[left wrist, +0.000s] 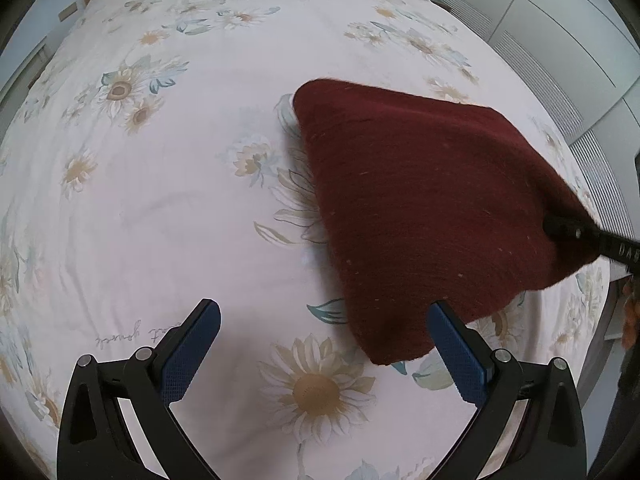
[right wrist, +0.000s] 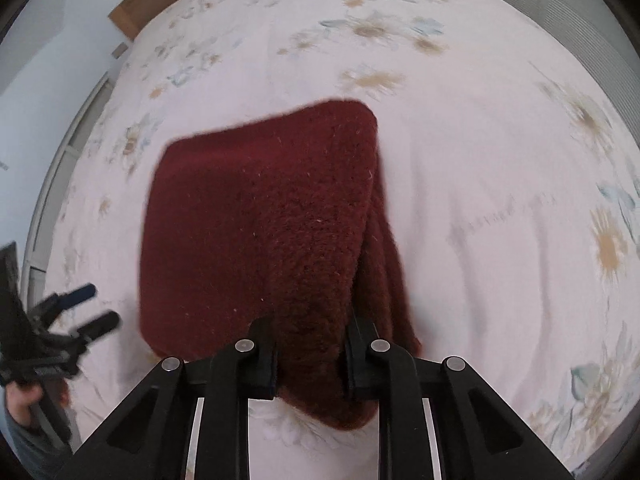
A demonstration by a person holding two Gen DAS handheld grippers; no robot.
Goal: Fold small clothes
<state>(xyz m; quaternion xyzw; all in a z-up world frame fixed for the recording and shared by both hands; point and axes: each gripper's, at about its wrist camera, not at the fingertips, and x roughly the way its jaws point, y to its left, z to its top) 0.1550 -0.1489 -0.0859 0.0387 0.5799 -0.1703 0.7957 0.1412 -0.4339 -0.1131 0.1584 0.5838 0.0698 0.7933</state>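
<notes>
1. A dark red knitted garment (left wrist: 432, 208) lies on the flowered bedsheet (left wrist: 168, 200), already doubled over on itself. The layered edges show along its right side in the right wrist view.
2. The right gripper (right wrist: 310, 364) has its jaws drawn in narrow on a bunched near edge of the garment, with wool packed tight between the pads. It looks like a pinch through several layers at once, probably so the whole stack moves as one piece.
3. The left gripper (left wrist: 324, 344) hangs over the sheet with its jaws spread wide and nothing between them. A corner of the garment sits just by its right finger (near, though I can't say touching).
4. My guess is the left is waiting to take that corner, so both ends can be carried over together for the next fold.
5. The wool looks thick and fuzzy, and a shallow pinch might let the lower layers slip.
</notes>
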